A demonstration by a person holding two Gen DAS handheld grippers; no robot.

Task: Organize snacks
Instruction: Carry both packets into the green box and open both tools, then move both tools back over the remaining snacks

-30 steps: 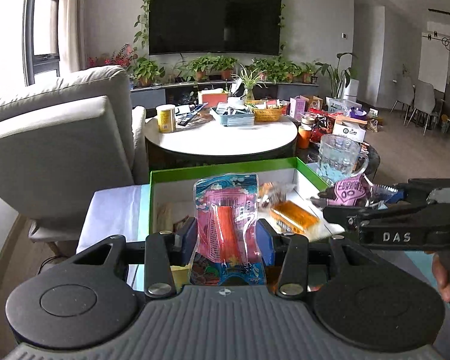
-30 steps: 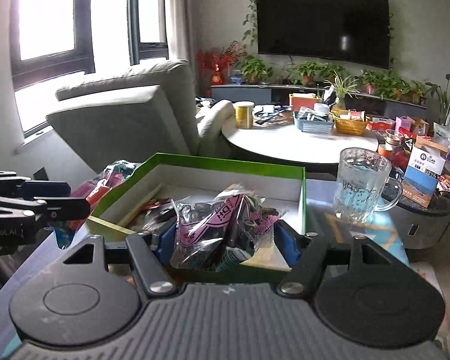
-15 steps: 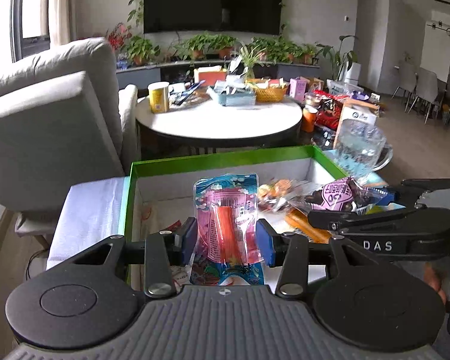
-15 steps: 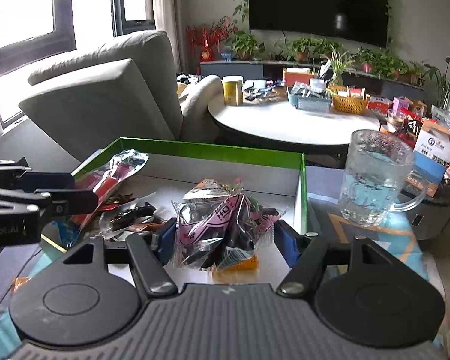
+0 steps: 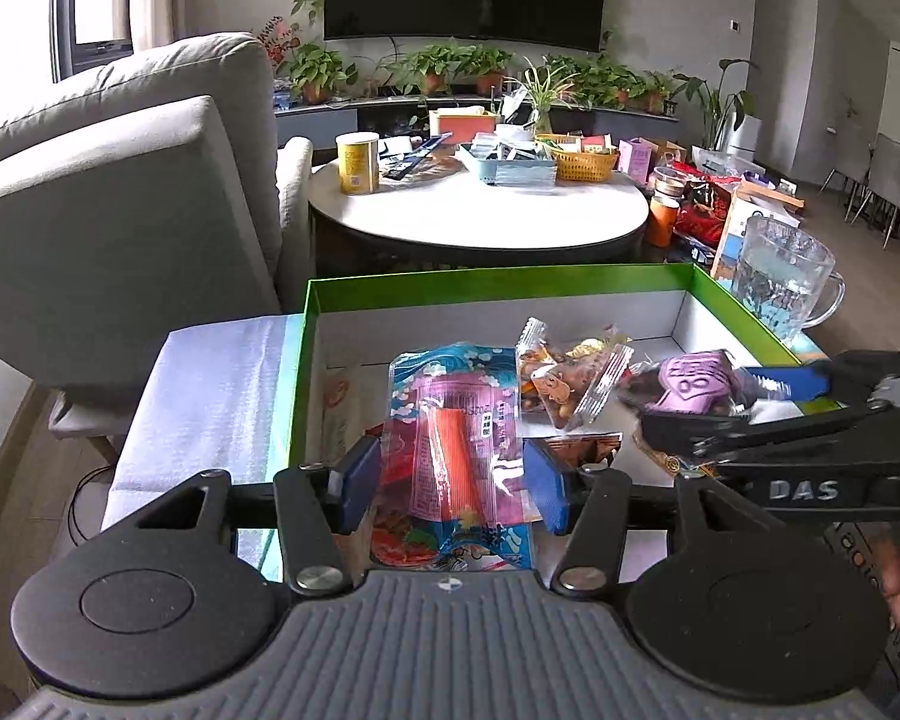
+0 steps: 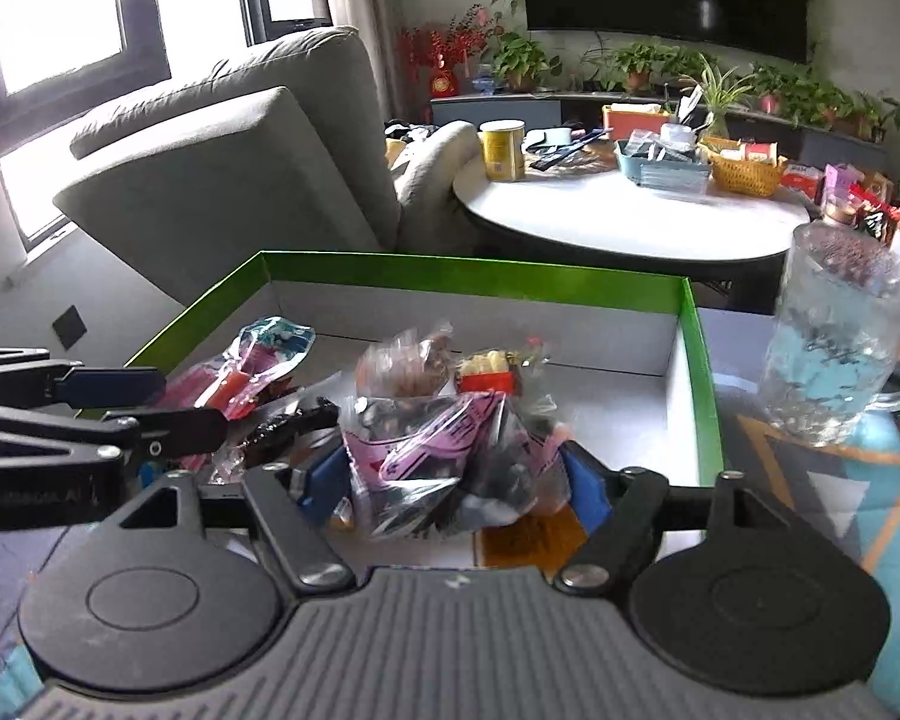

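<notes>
The bench (image 6: 822, 480) is covered with a cloth of blue, orange and grey shapes. On it stands an open green box (image 5: 498, 282) with white inner walls, holding snack packets. Just beside the box's right wall stands a glass mug (image 6: 840, 348). At its left side lies a white cloth (image 5: 204, 396).

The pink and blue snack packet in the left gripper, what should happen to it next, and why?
Probably let it drop. The left gripper is opening around the pink and blue packet, which already hangs over the green box where other snacks lie. The right gripper could then release its purple packet too.
</notes>
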